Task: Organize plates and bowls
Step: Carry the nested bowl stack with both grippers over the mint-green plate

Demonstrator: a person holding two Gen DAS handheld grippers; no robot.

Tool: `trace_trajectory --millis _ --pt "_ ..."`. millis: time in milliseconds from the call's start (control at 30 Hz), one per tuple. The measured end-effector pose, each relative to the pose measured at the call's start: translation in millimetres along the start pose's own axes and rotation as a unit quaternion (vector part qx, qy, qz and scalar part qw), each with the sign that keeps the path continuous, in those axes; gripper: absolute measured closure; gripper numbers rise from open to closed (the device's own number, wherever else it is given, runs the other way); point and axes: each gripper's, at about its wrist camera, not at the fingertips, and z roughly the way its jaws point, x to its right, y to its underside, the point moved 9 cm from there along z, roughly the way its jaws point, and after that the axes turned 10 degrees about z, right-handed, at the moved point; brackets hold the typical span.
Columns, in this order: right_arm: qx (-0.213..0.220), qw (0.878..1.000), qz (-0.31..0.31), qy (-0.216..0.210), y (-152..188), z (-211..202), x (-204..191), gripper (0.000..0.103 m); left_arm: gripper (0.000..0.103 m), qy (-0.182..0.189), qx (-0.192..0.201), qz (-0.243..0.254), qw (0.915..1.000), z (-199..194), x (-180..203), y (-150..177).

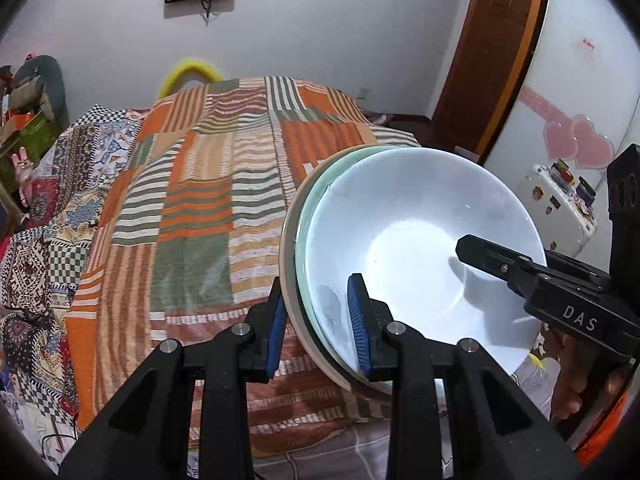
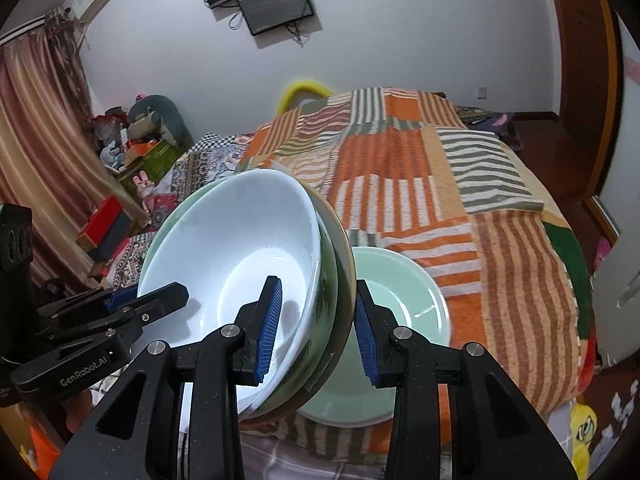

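A stack of nested bowls (image 1: pixel 420 248), white inside pale green inside beige, is held tilted above the bed. My left gripper (image 1: pixel 318 326) is shut on its left rim, one blue pad inside and one outside. My right gripper (image 2: pixel 320 330) is shut on the opposite rim of the same stack (image 2: pixel 248 248). Each gripper shows in the other's view, the right one in the left wrist view (image 1: pixel 520 276) and the left one in the right wrist view (image 2: pixel 120 312). A pale green plate (image 2: pixel 400 300) lies on the bed just behind the stack.
The bed is covered by a striped orange, green and white patchwork blanket (image 1: pixel 208 184). A white cabinet with pink hearts (image 1: pixel 568 140) stands to the right. Boxes and toys (image 2: pixel 136 140) are piled at the left by a curtain. A door (image 2: pixel 580 60) is at the far right.
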Motion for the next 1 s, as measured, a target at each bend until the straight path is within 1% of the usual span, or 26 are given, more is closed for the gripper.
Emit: trace_trajectory --millis 467,800,1000 --pt "-0.03 0.999 0.03 0.022 7 20 38 0.071 0.074 0.017 -0.054 0.008 0.9984 50 19 9" --pt "-0.059 0.997 0.045 0.035 18 42 56 0.071 0.074 0.025 -0.087 0.004 0.9959 86 19 17" --pt "-0.068 0.996 0.052 0.037 20 51 63 0.071 0.074 0.027 -0.102 0.002 0.9944 100 18 24"
